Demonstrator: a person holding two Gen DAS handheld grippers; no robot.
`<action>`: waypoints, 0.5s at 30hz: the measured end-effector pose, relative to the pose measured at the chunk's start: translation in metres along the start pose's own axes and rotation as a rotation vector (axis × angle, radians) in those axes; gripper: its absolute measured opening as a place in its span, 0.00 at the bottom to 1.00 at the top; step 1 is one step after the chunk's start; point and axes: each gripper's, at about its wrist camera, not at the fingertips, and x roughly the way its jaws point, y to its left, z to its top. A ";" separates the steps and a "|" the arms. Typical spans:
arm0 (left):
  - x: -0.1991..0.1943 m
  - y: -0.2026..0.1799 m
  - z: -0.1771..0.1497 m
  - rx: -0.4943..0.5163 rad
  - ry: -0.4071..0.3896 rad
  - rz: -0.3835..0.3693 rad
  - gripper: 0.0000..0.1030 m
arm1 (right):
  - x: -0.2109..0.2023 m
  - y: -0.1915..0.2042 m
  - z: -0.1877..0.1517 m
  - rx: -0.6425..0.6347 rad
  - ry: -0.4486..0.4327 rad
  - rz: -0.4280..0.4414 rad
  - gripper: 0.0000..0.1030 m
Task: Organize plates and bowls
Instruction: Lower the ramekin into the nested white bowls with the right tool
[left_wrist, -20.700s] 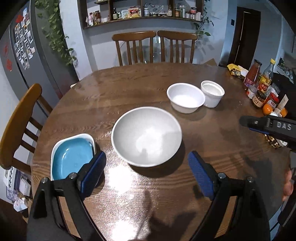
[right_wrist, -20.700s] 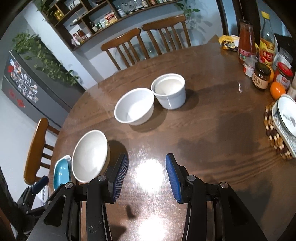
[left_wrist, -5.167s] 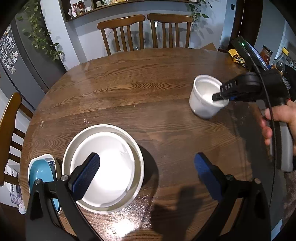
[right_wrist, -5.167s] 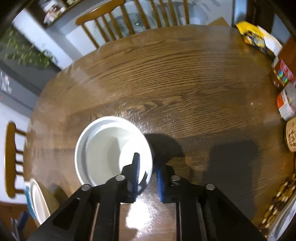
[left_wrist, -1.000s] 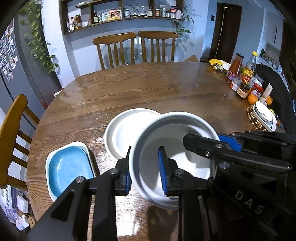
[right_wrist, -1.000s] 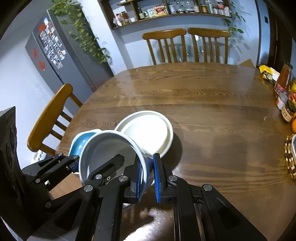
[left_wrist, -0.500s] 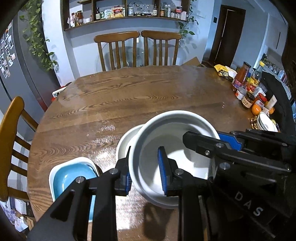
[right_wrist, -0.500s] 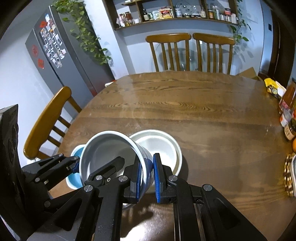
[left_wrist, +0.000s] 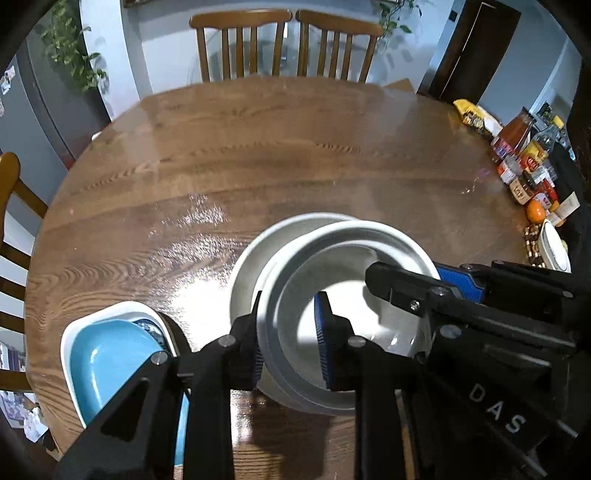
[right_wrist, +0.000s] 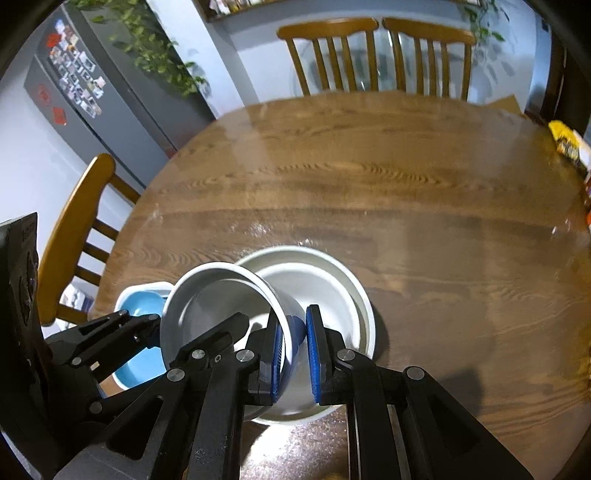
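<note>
Bowl (left_wrist: 332, 295) in white is what we hold with both tools at once, each clamped on an opposite side of its rim. Our left gripper (left_wrist: 289, 336) has its jaws nearly closed on the near-left rim, one blue pad inside the bowl and one outside against the wall. Our right gripper (right_wrist: 295, 350) pinches the opposite rim in the same way, its jaws closer still, with the thin wall between the pads. In the left wrist view the right gripper (left_wrist: 458, 288) reaches in from the right and its blue pad shows at the far rim.

We hold the bowl tilted, just above a wider white bowl (right_wrist: 332, 280) that sits on the tabletop (left_wrist: 295, 155). The held bowl overlaps the wide one's near-left part; we cannot tell whether the two touch.

Just to the left of the wide bowl sits a blue dish (left_wrist: 110, 358) with a white rim, close to the near-left edge of the tabletop.

Farther out, the round wooden tabletop is bare across its middle. Bottles and jars (left_wrist: 524, 162) crowd its right edge, with an orange (left_wrist: 535, 212) beside them. Two wooden chairs (left_wrist: 288, 44) stand at the far side, another chair (right_wrist: 74, 221) at the left, and a grey fridge (right_wrist: 92, 99) with magnets beyond it.
</note>
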 end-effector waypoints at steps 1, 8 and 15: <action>0.003 -0.001 0.000 0.003 0.007 0.002 0.20 | 0.004 -0.002 -0.001 0.006 0.010 0.001 0.14; 0.021 0.001 -0.003 0.019 0.052 0.005 0.20 | 0.021 -0.015 -0.006 0.040 0.054 0.007 0.14; 0.026 -0.003 -0.002 0.036 0.047 0.028 0.20 | 0.026 -0.013 -0.005 0.026 0.054 -0.009 0.14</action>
